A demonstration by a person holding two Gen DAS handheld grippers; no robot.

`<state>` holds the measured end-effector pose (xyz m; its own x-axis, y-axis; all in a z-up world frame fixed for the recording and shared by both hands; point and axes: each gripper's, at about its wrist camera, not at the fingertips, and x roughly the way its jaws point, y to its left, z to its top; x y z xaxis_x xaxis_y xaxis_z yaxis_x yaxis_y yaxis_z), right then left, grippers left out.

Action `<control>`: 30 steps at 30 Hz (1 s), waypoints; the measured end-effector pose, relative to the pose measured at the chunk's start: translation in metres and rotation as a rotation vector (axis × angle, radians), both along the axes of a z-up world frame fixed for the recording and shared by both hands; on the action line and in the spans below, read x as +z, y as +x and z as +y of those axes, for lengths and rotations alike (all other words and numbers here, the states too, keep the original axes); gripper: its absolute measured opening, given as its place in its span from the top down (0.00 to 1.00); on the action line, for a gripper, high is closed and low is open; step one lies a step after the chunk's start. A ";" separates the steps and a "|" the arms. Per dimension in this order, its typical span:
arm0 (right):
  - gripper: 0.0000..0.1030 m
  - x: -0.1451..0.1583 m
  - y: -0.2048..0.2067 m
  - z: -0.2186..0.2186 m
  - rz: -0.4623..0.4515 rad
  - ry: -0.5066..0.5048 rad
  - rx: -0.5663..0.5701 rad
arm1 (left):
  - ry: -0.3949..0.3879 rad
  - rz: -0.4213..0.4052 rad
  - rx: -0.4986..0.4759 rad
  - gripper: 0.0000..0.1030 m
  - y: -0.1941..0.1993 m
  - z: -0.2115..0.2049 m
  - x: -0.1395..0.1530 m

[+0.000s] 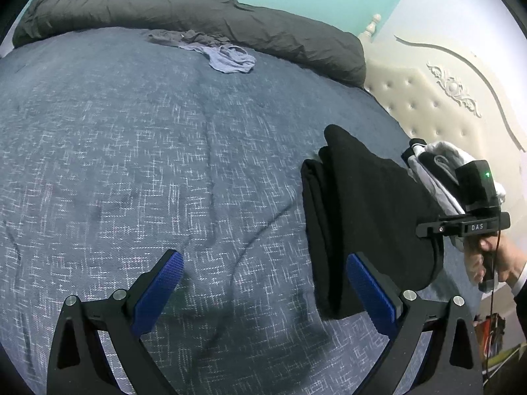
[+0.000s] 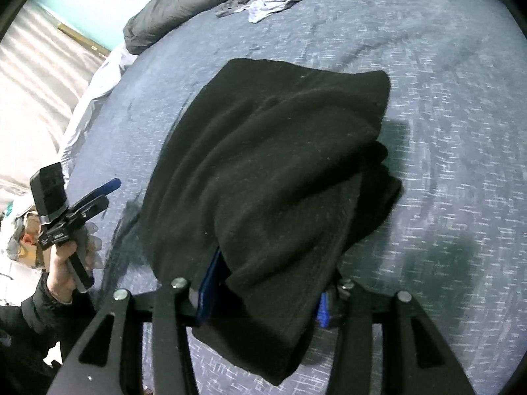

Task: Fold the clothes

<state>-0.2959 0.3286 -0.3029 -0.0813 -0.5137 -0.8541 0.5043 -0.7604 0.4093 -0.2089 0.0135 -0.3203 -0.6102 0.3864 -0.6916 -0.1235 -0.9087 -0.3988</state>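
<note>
A folded black garment (image 2: 270, 164) hangs over my right gripper (image 2: 266, 299), which is shut on it, with blue pads (image 2: 209, 291) showing at both sides of the cloth. It is held just above the blue-grey patterned bedcover (image 2: 444, 131). In the left wrist view the same black garment (image 1: 362, 210) hangs at the right from the right gripper (image 1: 428, 230), held by a person's hand (image 1: 487, 256). My left gripper (image 1: 266, 283) stands open over bare bedcover (image 1: 131, 148), left of the garment and not touching it. That left gripper (image 2: 103, 194) also shows at the far left of the right wrist view.
A loose heap of light blue and grey clothes (image 1: 227, 56) lies at the far side of the bed, against a rolled dark grey duvet (image 1: 197, 10). A cream tufted headboard (image 1: 428, 105) stands at the right. White and black clothes (image 1: 434, 161) sit by it.
</note>
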 end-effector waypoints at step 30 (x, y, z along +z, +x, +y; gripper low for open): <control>0.62 -0.006 0.079 0.011 0.078 0.123 -0.136 | 0.008 -0.035 -0.197 0.02 0.009 0.061 -0.013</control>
<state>-0.2166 0.3396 -0.3087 -0.2118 -0.3858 -0.8980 0.4198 -0.8656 0.2729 -0.2002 0.0742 -0.3335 -0.4978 0.5020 -0.7073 -0.2847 -0.8649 -0.4134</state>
